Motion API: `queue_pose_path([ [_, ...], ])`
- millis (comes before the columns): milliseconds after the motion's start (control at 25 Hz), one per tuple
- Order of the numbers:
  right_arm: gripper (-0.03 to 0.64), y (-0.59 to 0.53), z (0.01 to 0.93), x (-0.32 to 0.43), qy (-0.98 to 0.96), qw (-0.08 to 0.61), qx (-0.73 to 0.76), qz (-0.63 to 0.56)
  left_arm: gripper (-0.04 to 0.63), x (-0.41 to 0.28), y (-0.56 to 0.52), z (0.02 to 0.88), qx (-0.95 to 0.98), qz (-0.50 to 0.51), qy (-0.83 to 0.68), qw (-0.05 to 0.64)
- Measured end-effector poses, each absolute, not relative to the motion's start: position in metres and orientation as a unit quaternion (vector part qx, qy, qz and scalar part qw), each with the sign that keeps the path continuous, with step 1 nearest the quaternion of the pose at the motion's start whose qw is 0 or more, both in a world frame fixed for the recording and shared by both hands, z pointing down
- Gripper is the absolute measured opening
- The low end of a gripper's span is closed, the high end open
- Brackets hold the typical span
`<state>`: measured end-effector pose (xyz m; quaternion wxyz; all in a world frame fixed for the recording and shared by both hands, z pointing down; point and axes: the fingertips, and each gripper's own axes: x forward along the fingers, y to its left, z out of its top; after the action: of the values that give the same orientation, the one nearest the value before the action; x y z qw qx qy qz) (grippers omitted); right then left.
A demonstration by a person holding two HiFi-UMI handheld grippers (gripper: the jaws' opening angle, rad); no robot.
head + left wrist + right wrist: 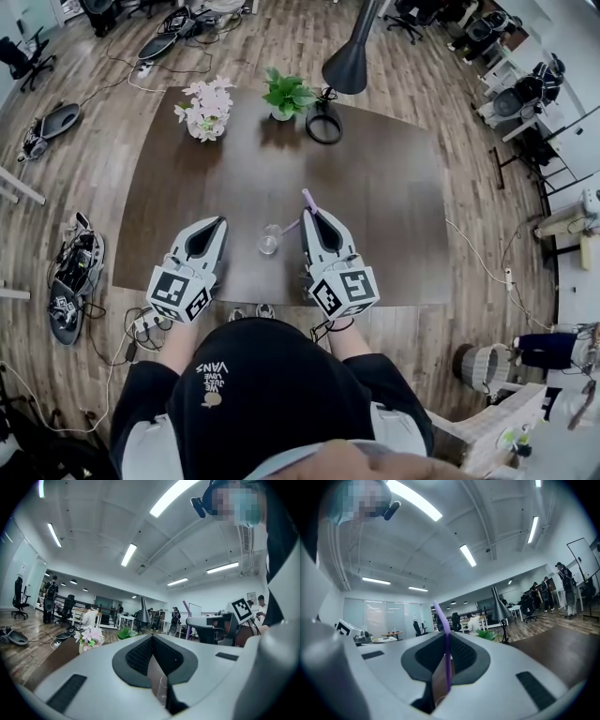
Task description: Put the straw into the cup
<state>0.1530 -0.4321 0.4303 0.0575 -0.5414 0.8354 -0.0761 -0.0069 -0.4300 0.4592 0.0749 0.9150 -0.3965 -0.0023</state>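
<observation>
A clear cup (269, 242) stands on the dark wooden table (394, 206) near its front edge, between my two grippers. My right gripper (314, 217) is just right of the cup, shut on a purple straw (307, 199). The straw runs up through the jaws (446, 658), and its lower end slants toward the cup. My left gripper (217, 225) hovers left of the cup, apart from it, its jaws closed together with nothing between them. Below the left gripper's (151, 638) tips, the cup (162, 691) shows through the gap. The left gripper view also shows the straw (186, 609).
At the table's far side stand a pot of pink flowers (206, 111), a green plant (286, 94) and a black lamp (347, 61) with a ring base (324, 124). Cables and office chairs lie on the floor around. The person's body is at the front edge.
</observation>
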Motion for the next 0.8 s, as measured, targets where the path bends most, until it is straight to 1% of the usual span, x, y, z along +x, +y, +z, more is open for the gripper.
queue_pose_path([
  [440,0.038,-0.438,0.445,0.144,0.844,0.048,-0.529,-0.081,0.011,-0.015,-0.431,0.463,0.907,-0.004,-0.414,0.079],
  [800,0.038,-0.439,0.486,0.133,0.848,0.02,-0.52,-0.099,0.011,-0.018,-0.424,0.47,0.902,0.001,-0.423,0.082],
])
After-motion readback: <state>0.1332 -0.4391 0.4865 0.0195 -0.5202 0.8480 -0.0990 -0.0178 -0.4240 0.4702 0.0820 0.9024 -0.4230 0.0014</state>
